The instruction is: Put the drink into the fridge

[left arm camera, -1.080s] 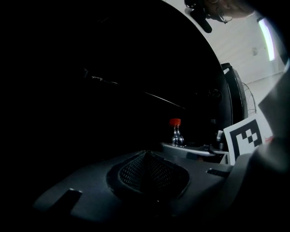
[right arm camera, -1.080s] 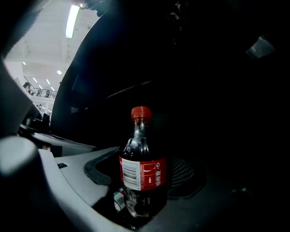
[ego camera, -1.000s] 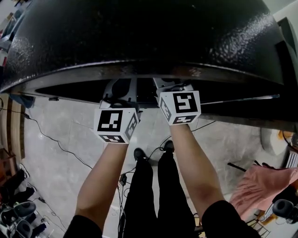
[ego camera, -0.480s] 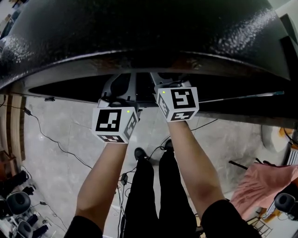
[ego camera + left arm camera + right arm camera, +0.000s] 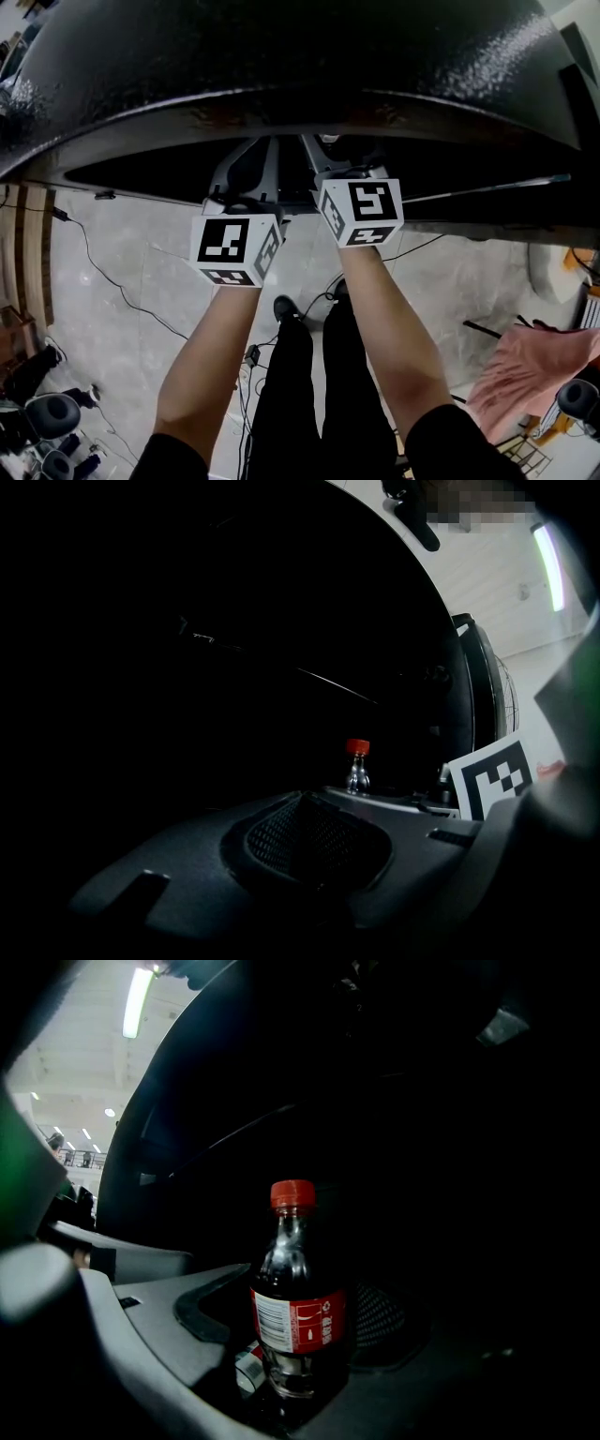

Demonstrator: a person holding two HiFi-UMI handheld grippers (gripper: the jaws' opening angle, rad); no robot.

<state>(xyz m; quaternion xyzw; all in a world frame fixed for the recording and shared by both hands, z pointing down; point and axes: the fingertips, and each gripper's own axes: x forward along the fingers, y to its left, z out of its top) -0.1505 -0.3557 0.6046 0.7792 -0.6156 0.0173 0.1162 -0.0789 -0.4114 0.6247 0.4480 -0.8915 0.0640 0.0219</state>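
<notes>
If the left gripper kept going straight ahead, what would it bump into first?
Probably the drink bottle held in the right gripper: its red cap shows just beyond the left gripper's closed jaws. The rest is dark, so depth is hard to judge.

Both forearms [image 5: 211, 366] reach forward side by side, left gripper [image 5: 305, 808] jaws together, empty, right gripper [image 5: 291, 1354] clamped on upright bottle [image 5: 295, 1302]

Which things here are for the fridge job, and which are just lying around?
For the job:
cola bottle, gripped in the right claw
left claw, carrying nothing

Just lying about:
pink cloth on the floor
floor cables
</notes>
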